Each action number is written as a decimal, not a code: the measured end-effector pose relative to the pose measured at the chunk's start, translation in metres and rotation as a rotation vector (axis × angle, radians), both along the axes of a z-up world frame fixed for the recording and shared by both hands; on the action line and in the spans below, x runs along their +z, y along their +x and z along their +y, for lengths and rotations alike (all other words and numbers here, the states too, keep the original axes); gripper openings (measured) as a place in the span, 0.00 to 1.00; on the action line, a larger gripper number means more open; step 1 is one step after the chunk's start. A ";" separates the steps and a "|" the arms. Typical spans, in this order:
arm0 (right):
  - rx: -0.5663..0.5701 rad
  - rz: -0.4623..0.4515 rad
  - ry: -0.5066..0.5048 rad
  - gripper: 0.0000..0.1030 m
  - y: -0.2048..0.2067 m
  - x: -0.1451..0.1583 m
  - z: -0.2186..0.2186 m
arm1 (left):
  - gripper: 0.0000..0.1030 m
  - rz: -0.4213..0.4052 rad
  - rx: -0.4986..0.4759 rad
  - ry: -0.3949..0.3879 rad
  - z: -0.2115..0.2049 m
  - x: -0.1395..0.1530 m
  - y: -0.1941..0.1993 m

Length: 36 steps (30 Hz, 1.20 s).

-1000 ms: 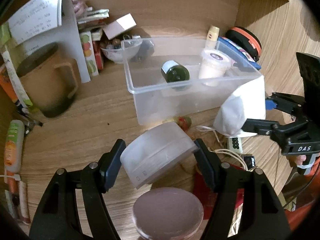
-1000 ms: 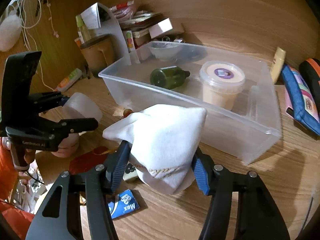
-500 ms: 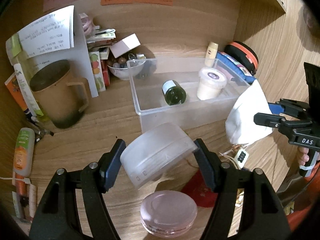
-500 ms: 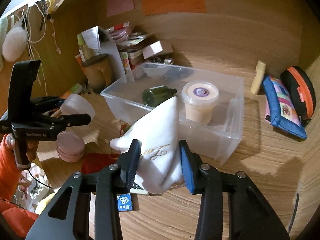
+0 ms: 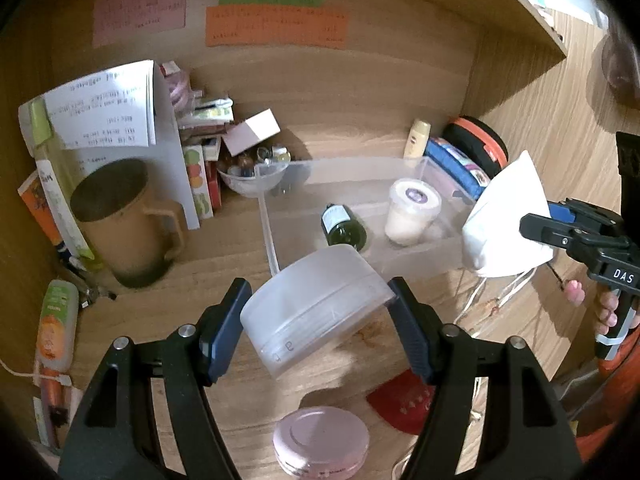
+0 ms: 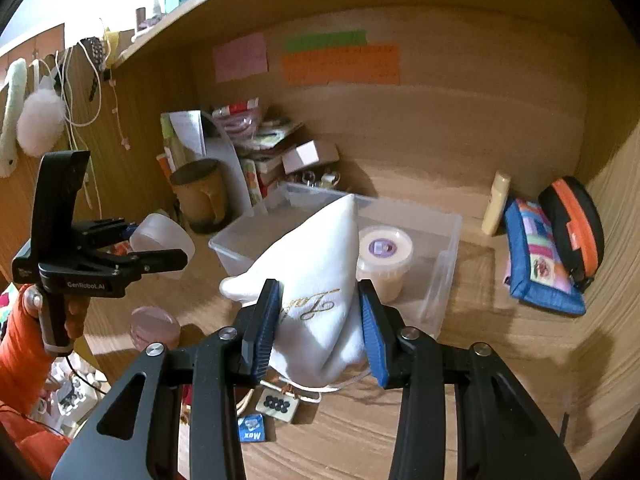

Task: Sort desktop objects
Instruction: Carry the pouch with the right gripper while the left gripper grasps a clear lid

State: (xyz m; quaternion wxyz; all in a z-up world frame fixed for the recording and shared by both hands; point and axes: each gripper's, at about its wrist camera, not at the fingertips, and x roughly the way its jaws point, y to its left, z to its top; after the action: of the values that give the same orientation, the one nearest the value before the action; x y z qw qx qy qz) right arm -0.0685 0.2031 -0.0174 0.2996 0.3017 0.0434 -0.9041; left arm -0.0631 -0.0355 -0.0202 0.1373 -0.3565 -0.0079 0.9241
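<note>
left gripper (image 5: 316, 320) gripping frosted tub (image 5: 316, 312), right gripper (image 6: 320, 324) pinching white pouch (image 6: 320, 276)

Handheld gripper units and operator clothing

We see 2 black grippers: the left gripper (image 5: 318, 322) and right gripper (image 6: 320, 330) carry blue ribbed pads (image 6: 264, 326), silver screws (image 6: 228, 333) and white body lettering; we note an orange sleeve (image 6: 18, 340).

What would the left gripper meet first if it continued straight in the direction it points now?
Probably the clear plastic storage bin: the left gripper, holding a frosted round container, points toward its near wall. Depth is unclear.
</note>
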 end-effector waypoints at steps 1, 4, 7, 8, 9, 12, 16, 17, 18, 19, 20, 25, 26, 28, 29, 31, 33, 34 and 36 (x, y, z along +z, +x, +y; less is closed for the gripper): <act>-0.001 0.006 -0.003 0.35 -0.001 0.002 0.000 | 0.67 0.003 0.001 0.003 0.000 0.001 -0.001; -0.007 0.017 -0.013 0.35 -0.004 0.006 0.002 | 0.67 0.012 0.001 0.015 -0.001 0.005 -0.004; -0.011 0.024 -0.018 0.35 -0.009 0.008 0.001 | 0.67 0.015 -0.001 0.026 -0.001 0.008 -0.009; -0.010 0.024 -0.019 0.35 -0.011 0.009 0.000 | 0.67 0.029 0.013 0.029 -0.001 0.008 -0.011; -0.007 0.025 -0.022 0.35 -0.013 0.010 0.000 | 0.67 0.030 0.014 0.029 -0.002 0.009 -0.012; -0.003 0.029 -0.024 0.35 -0.020 0.012 -0.002 | 0.67 0.033 0.015 0.027 -0.002 0.011 -0.019; 0.003 0.039 -0.020 0.35 -0.029 0.014 -0.008 | 0.67 0.027 0.002 0.032 -0.001 0.011 -0.032; 0.005 0.039 -0.019 0.35 -0.031 0.014 -0.009 | 0.67 0.026 0.000 0.031 0.000 0.010 -0.035; 0.008 0.037 -0.018 0.35 -0.034 0.014 -0.011 | 0.67 0.022 -0.002 0.028 0.001 0.009 -0.039; 0.010 0.035 -0.015 0.35 -0.038 0.013 -0.013 | 0.67 0.018 -0.006 0.027 0.001 0.008 -0.043; 0.011 0.032 -0.013 0.35 -0.041 0.013 -0.014 | 0.67 0.012 -0.009 0.027 0.002 0.007 -0.046; 0.017 0.002 -0.008 0.35 -0.059 0.005 -0.021 | 0.67 -0.021 -0.025 0.043 0.003 -0.001 -0.068; 0.017 -0.004 -0.006 0.35 -0.063 0.003 -0.023 | 0.67 -0.028 -0.029 0.044 0.003 -0.003 -0.072; 0.018 -0.017 0.003 0.35 -0.071 -0.002 -0.025 | 0.67 -0.043 -0.037 0.045 0.005 -0.007 -0.082; 0.017 -0.022 0.006 0.35 -0.074 -0.003 -0.027 | 0.67 -0.051 -0.043 0.044 0.007 -0.009 -0.087; 0.021 -0.036 0.014 0.35 -0.081 -0.007 -0.030 | 0.67 -0.059 -0.054 0.042 0.009 -0.013 -0.094; 0.025 -0.046 0.020 0.35 -0.087 -0.011 -0.033 | 0.67 -0.068 -0.065 0.036 0.011 -0.016 -0.102; 0.027 -0.051 0.027 0.35 -0.091 -0.012 -0.035 | 0.67 -0.074 -0.068 0.034 0.011 -0.017 -0.105; 0.029 -0.054 0.045 0.35 -0.097 -0.016 -0.039 | 0.67 -0.086 -0.076 0.031 0.012 -0.020 -0.112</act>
State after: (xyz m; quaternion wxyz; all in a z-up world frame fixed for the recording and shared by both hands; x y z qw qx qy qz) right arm -0.1651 0.1641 -0.0330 0.3071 0.3320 0.0600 -0.8899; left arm -0.1749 -0.0236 -0.0402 0.1774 -0.3938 -0.0145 0.9018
